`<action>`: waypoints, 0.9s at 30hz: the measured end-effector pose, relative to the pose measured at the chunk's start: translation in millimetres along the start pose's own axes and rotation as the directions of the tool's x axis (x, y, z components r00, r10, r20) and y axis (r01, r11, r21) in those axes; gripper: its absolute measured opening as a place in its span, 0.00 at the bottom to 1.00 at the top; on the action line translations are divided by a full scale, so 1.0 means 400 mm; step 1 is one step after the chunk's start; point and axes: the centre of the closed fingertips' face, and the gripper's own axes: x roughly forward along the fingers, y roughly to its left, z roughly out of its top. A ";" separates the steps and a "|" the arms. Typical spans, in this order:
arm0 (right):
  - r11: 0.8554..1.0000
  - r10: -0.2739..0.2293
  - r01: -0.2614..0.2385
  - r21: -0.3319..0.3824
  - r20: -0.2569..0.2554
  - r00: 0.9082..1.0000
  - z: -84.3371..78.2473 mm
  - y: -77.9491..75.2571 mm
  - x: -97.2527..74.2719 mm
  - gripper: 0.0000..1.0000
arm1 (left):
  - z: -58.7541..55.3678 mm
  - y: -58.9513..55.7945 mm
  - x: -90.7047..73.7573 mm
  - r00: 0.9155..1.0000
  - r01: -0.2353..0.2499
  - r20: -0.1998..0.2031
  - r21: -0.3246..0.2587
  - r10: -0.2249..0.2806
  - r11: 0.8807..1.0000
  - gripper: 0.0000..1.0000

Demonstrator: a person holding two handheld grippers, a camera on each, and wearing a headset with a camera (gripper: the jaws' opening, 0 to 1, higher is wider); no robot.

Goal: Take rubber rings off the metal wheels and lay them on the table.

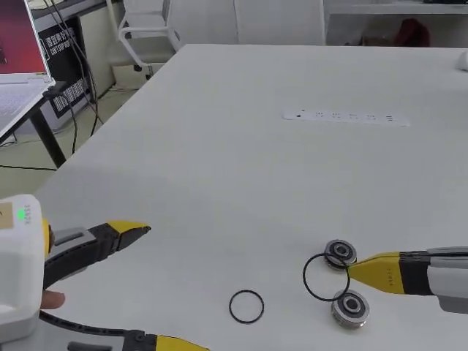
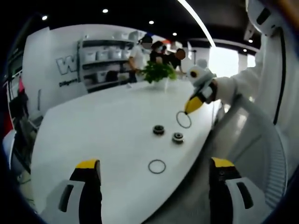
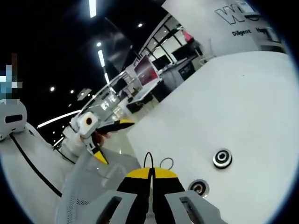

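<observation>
1. Black signs [image 1: 64,69] under the desk at the far left of the head view carry white print too small to read. In the right gripper view the wall lettering [image 3: 243,18] begins with a large "W" above a smaller line starting "Diligent"; the rest is cut off.
2. The left gripper [image 1: 157,287] hangs over the near left edge of the white table [image 1: 219,146]. Its yellow-tipped jaws are spread wide and hold nothing.
3. A loose rubber ring [image 1: 246,306] lies flat on the table between the two grippers.
4. A held rubber ring [image 1: 308,284] is pinched at its rim and is seen between the two wheels. In the left gripper view it is lifted clear of both.
5. The far metal wheel [image 1: 340,252] and the near metal wheel [image 1: 349,307] sit apart on the table.
6. The right gripper [image 1: 355,270] has its jaws pressed together on the held rubber ring.
7. A white power strip [image 1: 344,117] lies farther back, well apart from the work. A potted plant [image 2: 156,74] stands at the table's far end.
</observation>
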 end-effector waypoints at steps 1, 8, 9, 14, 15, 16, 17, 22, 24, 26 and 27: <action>1.000 0.000 0.000 -0.002 -0.002 1.000 0.000 0.000 0.004 0.00 | 0.000 -0.001 0.000 1.000 0.001 0.001 0.002 -0.001 1.000 0.98; 1.000 0.007 -0.007 -0.018 -0.035 0.999 -0.008 0.002 0.033 0.00 | 0.002 -0.002 -0.001 1.000 0.001 0.006 0.000 -0.001 1.000 0.97; 1.000 0.008 -0.008 -0.020 -0.040 0.999 -0.010 0.002 0.036 0.00 | 0.002 -0.002 -0.002 1.000 0.000 0.006 0.000 0.000 1.000 0.98; 1.000 0.015 -0.017 -0.026 -0.067 0.998 -0.020 0.003 0.060 0.00 | 0.008 -0.013 -0.002 1.000 0.015 0.022 -0.019 -0.015 1.000 0.97; 0.999 0.014 -0.016 -0.028 -0.071 0.997 -0.022 0.002 0.063 0.00 | 0.008 -0.013 -0.002 1.000 0.015 0.021 -0.018 -0.014 1.000 0.97; 0.999 0.014 -0.016 -0.029 -0.075 0.997 -0.024 0.001 0.066 0.00 | 0.008 -0.012 -0.003 1.000 0.011 0.021 -0.015 -0.011 1.000 0.97; 0.999 0.016 -0.018 -0.028 -0.080 0.997 -0.026 0.000 0.070 0.00 | 0.010 -0.008 -0.003 1.000 0.002 0.024 -0.016 -0.002 1.000 0.99; 1.000 0.014 -0.017 -0.026 -0.105 0.994 -0.039 -0.012 0.083 0.00 | 0.011 -0.005 -0.004 1.000 -0.003 0.030 -0.031 0.003 1.000 1.00; 1.000 0.019 -0.021 -0.021 -0.114 0.993 -0.044 -0.015 0.086 0.00 | 0.012 -0.007 -0.004 0.999 -0.001 0.033 -0.031 0.002 1.000 0.99; 1.000 0.020 -0.022 -0.017 -0.123 0.992 -0.049 -0.019 0.090 0.00 | 0.013 -0.009 -0.003 0.999 0.002 0.032 -0.031 -0.001 1.000 0.99; 1.000 0.019 -0.022 -0.017 -0.128 0.992 -0.051 -0.022 0.093 0.00 | 0.015 -0.010 -0.003 0.999 0.001 0.033 -0.032 0.000 0.999 1.00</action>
